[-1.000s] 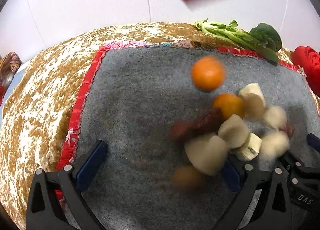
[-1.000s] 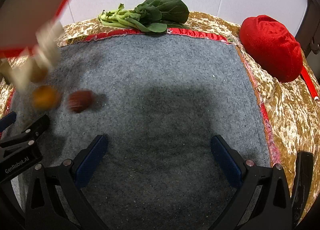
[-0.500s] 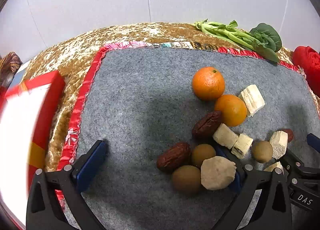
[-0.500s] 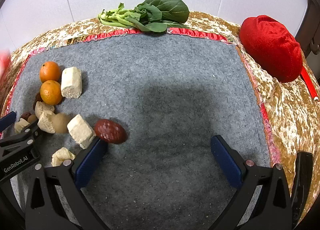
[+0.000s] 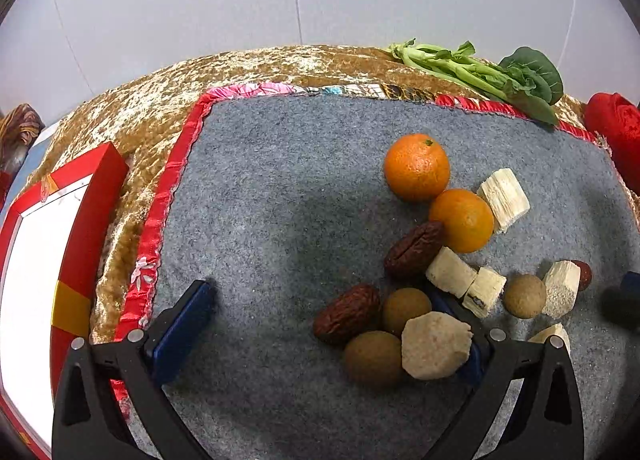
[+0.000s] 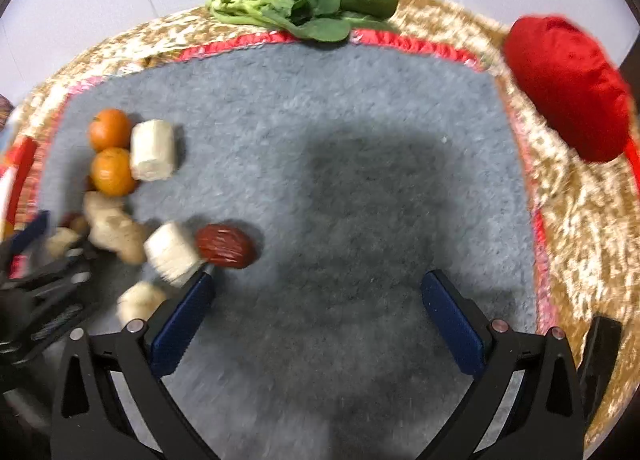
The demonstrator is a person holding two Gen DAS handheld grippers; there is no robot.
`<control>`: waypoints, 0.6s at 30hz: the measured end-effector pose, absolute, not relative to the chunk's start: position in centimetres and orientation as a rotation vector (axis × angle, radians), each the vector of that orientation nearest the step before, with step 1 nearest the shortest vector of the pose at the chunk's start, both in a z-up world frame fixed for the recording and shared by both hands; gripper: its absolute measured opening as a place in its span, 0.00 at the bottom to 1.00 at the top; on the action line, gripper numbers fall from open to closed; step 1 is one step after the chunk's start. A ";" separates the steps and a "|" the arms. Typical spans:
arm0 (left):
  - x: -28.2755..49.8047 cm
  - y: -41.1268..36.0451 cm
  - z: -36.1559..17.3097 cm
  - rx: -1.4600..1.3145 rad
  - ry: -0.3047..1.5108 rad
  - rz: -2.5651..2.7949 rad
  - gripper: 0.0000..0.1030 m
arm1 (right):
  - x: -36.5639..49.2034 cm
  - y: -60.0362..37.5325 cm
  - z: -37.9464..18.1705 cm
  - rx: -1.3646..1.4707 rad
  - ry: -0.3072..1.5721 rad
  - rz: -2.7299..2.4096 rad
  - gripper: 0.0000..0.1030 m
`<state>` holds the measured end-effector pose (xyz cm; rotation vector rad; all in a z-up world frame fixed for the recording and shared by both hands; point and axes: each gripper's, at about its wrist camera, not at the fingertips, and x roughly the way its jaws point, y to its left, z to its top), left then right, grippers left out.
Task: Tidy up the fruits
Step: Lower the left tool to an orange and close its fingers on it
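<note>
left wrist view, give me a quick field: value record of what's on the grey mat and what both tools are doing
surface: grey felt mat with red trim, on a gold cloth
oranges: two, far orange touching near orange
red dates: three, one leaning on the near orange
brown round fruits: three
pale chunks: several, mixed in the pile
box: red box left of mat, off it
greens: leafy greens at far edge
left tool: open, empty
right tool: open, empty
</note>
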<state>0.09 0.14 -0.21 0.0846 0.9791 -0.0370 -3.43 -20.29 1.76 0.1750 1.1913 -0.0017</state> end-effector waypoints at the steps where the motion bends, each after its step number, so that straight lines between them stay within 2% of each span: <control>1: 0.1 0.1 -0.2 0.085 0.979 -0.036 1.00 | -3.8 -21.2 2.5 0.255 1.177 0.032 1.00; 7: 0.0 0.8 1.3 0.132 1.048 -0.108 1.00 | -4.4 -23.8 6.6 0.519 1.097 0.176 1.00; 13: -3.8 6.2 7.6 0.316 0.841 -0.051 1.00 | -1.7 -20.1 6.2 0.731 1.169 0.406 1.00; 18: -5.3 10.5 9.9 0.196 0.780 -0.151 1.00 | 1.1 -16.1 5.3 0.708 1.198 0.389 1.00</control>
